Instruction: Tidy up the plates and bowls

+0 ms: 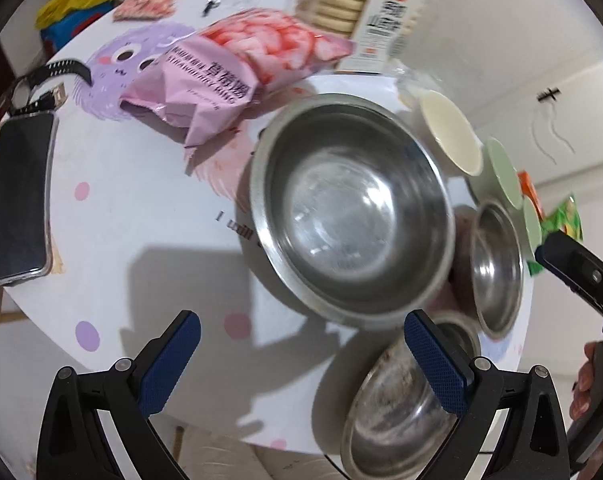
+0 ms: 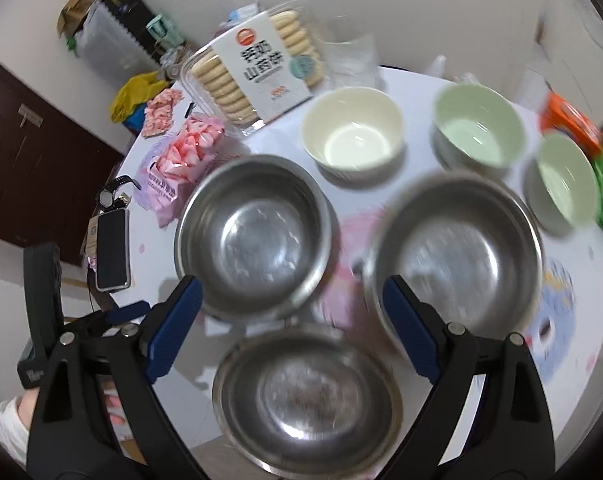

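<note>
Three steel bowls stand apart on the white round table: one on the left, one on the right and one nearest me. Behind them sit a cream bowl and two pale green bowls. My right gripper hangs open above the steel bowls, holding nothing. In the left wrist view my left gripper is wide open and empty above the table, just short of the large steel bowl. Its right finger overlaps the near steel bowl.
A pink snack bag, a biscuit box, a phone and a watch lie on the table's left and far side. Orange and green packets sit at the right edge. A dark cabinet stands beyond.
</note>
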Motion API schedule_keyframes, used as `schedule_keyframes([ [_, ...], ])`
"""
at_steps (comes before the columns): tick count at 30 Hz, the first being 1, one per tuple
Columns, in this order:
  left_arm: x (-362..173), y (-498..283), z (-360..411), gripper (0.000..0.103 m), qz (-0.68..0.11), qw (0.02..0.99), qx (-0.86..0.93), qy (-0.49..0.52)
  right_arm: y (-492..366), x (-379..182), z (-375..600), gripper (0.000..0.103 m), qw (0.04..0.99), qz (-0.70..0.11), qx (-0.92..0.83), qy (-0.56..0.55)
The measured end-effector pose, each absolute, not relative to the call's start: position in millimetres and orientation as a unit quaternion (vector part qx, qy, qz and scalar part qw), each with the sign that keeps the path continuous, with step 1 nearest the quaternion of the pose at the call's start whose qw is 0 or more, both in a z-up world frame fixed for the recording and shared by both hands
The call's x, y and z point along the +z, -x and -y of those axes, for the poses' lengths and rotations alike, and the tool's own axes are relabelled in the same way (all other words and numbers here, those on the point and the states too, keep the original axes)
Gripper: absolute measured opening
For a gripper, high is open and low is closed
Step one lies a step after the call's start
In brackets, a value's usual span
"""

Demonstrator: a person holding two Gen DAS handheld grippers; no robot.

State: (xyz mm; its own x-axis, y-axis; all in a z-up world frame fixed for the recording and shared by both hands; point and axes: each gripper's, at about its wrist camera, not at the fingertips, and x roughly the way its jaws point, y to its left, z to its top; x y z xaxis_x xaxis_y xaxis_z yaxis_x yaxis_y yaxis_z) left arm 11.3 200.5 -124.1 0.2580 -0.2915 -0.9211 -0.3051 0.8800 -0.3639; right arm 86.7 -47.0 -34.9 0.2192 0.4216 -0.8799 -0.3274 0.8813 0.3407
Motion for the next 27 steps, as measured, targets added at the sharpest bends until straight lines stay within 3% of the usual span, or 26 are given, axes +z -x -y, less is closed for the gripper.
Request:
schedule_keyframes([
  [14,-161,-42,-213,0.1,-0.628,0.729,0.042,0.269,-144,-104,-5,0.091,0.733,-0.635,0.242,0.022],
  [15,-163,-44,-213,0.096,-0.627,0.728,0.039,0.275,-145,-106,-6,0.089,0.732,-0.637,0.241,0.025],
  [17,-167,-47,-215,0.071,-0.63,0.724,0.045,0.276,-148,-114,-10,0.072,0.727,-0.644,0.239,0.028],
  [18,-170,-49,-216,0.064,-0.634,0.722,0.048,0.274,-150,-118,-10,0.064,0.72,-0.65,0.241,0.027],
  [20,-176,-54,-218,0.043,-0.643,0.714,0.05,0.272,-150,-123,-11,0.057,0.713,-0.659,0.236,0.036],
  [23,-179,-58,-217,0.025,-0.644,0.715,0.042,0.268,-151,-128,-8,0.048,0.712,-0.662,0.23,0.043],
  [27,-177,-62,-212,0.014,-0.643,0.719,0.028,0.264,-152,-130,0,0.034,0.715,-0.662,0.222,0.035],
])
